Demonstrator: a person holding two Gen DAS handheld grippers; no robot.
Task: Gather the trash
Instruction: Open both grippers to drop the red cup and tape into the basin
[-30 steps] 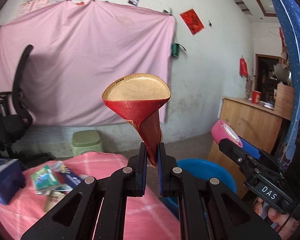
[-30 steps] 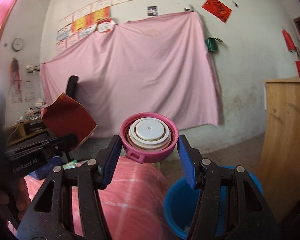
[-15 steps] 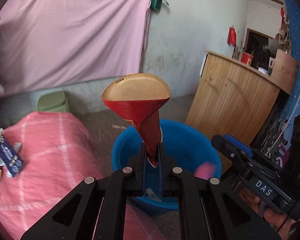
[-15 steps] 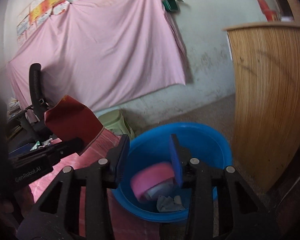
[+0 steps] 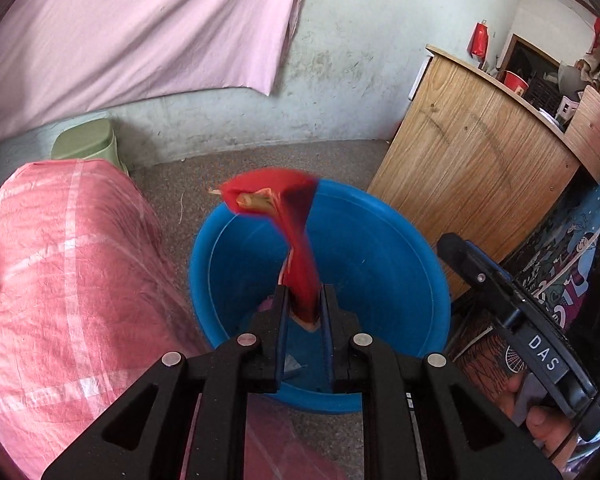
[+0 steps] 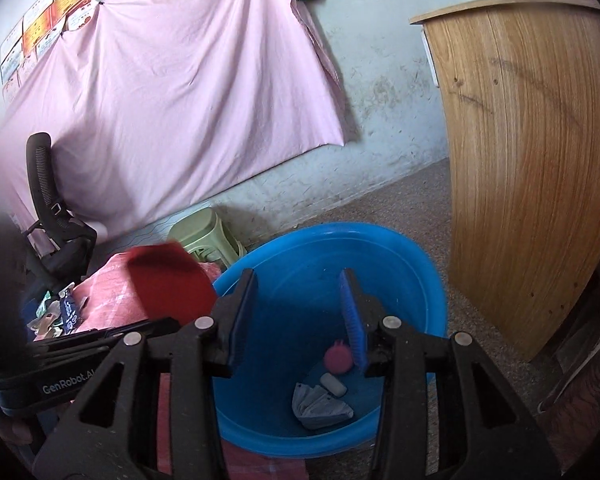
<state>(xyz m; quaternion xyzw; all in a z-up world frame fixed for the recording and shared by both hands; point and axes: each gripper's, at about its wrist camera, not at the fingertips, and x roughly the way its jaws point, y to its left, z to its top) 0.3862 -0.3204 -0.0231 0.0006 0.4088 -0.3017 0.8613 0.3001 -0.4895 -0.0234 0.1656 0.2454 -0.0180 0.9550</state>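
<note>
A blue plastic basin (image 5: 380, 248) stands on the floor and also shows in the right wrist view (image 6: 404, 268). My left gripper (image 5: 303, 312) is over it with its jaws slightly parted; a red paper wrapper (image 5: 296, 248), blurred, sits between them and looks loose. It also shows in the right wrist view (image 6: 168, 284). My right gripper (image 6: 298, 312) is open and empty above the basin. Inside lie a pink lid (image 6: 337, 357), a small white piece (image 6: 333, 384) and a crumpled grey tissue (image 6: 320, 404).
A table with a pink checked cloth (image 5: 60, 264) is left of the basin, with more wrappers (image 6: 58, 312) on it. A wooden counter (image 5: 472, 160) stands right of the basin. A green stool (image 5: 86, 142) and a black office chair (image 6: 52, 220) are by the wall.
Both grippers swung from the table to above the basin. My right gripper opened and the pink lid fell into the basin. My left gripper's jaws parted and the red wrapper has tipped forward.
</note>
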